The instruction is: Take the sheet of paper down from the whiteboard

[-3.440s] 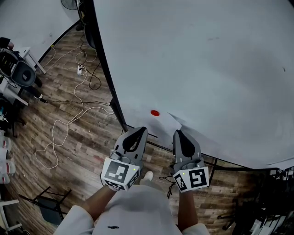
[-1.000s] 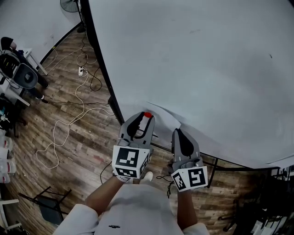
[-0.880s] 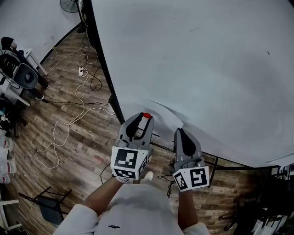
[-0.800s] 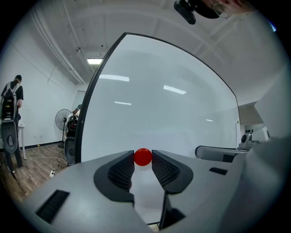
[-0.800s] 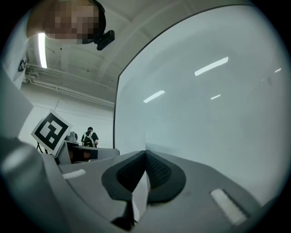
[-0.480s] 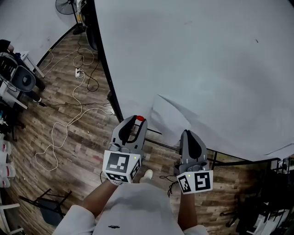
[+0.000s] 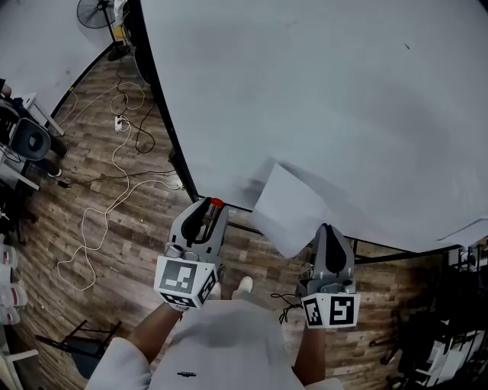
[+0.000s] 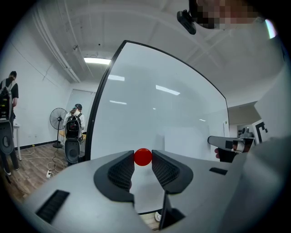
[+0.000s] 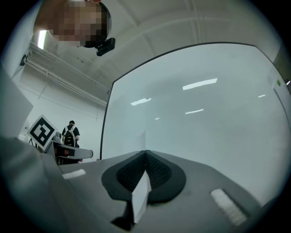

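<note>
The sheet of paper (image 7: 286, 206) is off the whiteboard (image 7: 320, 91) and juts out in front of its lower edge. My right gripper (image 7: 326, 230) is shut on the sheet's near corner. In the right gripper view the sheet's edge (image 9: 142, 195) runs between the closed pads. My left gripper (image 7: 212, 207), to the left and clear of the board, is shut on a small red round magnet (image 7: 216, 203). The left gripper view shows that magnet (image 8: 142, 157) pinched between the two ribbed pads, with the sheet (image 8: 184, 143) faint against the board behind.
The board's dark frame (image 7: 164, 114) slants down the left side. Cables (image 7: 114, 183) trail over the wood floor, with a fan (image 7: 91, 14) and a chair with gear (image 7: 30, 141) further left. A person with a backpack (image 8: 72, 125) stands by the board's far end.
Both grippers have drawn back from the board. The red magnet came away in the left gripper, and the sheet came off the board in the right one and now sticks out freely.
</note>
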Demonstrator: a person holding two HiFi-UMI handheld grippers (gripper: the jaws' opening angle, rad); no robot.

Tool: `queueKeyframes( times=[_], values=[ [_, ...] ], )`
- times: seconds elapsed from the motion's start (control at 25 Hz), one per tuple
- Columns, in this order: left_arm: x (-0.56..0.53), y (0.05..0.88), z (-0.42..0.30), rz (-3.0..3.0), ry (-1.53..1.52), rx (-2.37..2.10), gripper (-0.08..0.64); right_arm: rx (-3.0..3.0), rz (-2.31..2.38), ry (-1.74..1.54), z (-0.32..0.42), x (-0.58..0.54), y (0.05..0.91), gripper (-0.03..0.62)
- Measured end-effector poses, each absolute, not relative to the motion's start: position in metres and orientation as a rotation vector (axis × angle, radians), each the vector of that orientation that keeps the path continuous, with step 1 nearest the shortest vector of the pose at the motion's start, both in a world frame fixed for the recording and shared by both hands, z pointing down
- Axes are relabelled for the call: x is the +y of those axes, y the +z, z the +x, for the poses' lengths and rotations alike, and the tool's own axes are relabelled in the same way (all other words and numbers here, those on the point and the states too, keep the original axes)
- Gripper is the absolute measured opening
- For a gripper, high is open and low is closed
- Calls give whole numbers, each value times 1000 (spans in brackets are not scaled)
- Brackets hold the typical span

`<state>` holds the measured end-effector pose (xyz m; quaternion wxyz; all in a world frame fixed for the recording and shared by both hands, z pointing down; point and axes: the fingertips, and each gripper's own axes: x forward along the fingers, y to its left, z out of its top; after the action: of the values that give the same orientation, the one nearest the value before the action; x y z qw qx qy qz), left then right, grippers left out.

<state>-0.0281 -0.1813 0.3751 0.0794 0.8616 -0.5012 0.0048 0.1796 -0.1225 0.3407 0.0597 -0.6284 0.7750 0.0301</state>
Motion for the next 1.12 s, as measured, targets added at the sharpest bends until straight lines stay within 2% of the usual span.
queueKeyframes(
  times=[0.64,1.12],
  values=[
    [-166,381,-18,2603,21,-1456,124,2278,-2061,97,217,-103,370,11],
    [-161,385,-8,2609,26,-1416,124,2267,-2064,101,216,-101,366,11]
  ],
)
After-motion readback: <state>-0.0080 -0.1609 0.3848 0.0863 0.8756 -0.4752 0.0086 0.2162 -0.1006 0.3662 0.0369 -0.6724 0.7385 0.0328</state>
